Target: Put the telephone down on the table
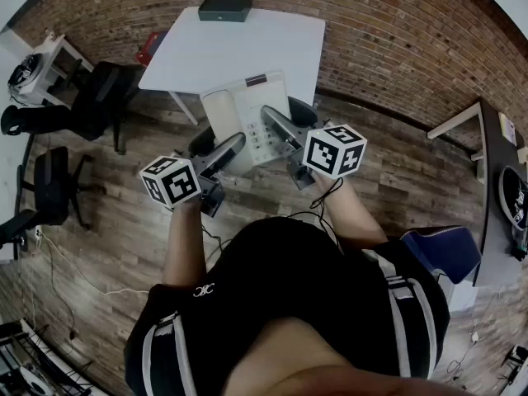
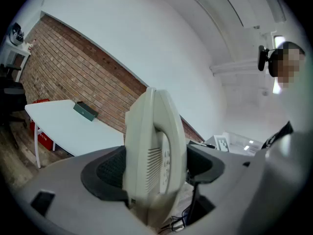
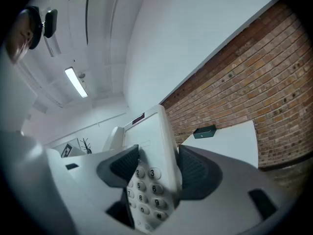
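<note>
The telephone is a cream-white desk set with a pale handset lying along its left side, a keypad on the right half and a narrow dark strip across its top edge; whatever is printed on that strip is too small to read. In the right gripper view the round keys show their digits plainly: 2, 3, 5, 6, 7, 8, 9, 0 and a # key. In the left gripper view the set is seen edge-on, with a block of fine slots in its side. It is held in the air at 12 o'clock from the person's body, above the wood-plank floor and on the near side of the table, not resting on anything. The left gripper clamps the set's left side, at about 8 o'clock on the body, with its dark ribbed pads pressed on both faces. The right gripper is closed on the keypad side, at about 3 o'clock, one pad on the keys and one behind. Each gripper carries a cube with black-and-white square markers. Further out at 12 o'clock stands the white table, with a dark box at its far edge against the brick wall. Black office chairs stand at 10 o'clock.
</note>
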`<action>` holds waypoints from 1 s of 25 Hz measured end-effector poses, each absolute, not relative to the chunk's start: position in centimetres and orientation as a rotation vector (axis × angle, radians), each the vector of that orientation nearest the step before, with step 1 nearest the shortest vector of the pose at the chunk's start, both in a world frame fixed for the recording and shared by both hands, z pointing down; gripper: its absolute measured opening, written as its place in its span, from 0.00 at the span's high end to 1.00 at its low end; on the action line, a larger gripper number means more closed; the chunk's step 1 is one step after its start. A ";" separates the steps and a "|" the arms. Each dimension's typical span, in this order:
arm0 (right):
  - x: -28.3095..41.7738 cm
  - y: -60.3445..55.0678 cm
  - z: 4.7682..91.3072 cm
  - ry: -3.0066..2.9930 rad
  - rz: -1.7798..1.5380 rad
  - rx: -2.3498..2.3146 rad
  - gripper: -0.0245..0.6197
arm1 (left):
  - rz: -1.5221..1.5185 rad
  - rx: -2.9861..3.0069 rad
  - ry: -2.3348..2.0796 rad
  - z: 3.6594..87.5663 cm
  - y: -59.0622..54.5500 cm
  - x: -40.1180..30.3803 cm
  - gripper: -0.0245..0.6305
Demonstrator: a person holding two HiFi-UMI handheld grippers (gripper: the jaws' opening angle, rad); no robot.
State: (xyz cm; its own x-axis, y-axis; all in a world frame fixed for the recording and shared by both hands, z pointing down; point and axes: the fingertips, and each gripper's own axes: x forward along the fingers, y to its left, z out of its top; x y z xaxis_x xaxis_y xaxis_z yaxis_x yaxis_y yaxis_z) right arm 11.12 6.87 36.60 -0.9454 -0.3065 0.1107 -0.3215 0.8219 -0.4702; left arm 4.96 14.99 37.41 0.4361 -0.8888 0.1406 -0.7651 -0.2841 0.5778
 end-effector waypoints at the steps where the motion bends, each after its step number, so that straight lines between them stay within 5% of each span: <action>1: 11.2 6.9 36.5 -2.968 0.770 0.511 0.60 | -0.278 2.112 -1.383 37.4 15.0 5.0 0.39; 25: 10.5 11.3 36.2 -2.993 0.772 0.479 0.60 | -0.281 2.121 -1.411 37.0 19.4 4.5 0.39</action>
State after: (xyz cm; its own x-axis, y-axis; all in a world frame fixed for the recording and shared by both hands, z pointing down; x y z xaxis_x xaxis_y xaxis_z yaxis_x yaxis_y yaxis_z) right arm 10.46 11.26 36.16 -0.9530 -0.2897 0.0885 -0.2964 0.8312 -0.4703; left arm 4.47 19.42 37.01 0.4208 -0.8971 0.1345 -0.7771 -0.2799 0.5637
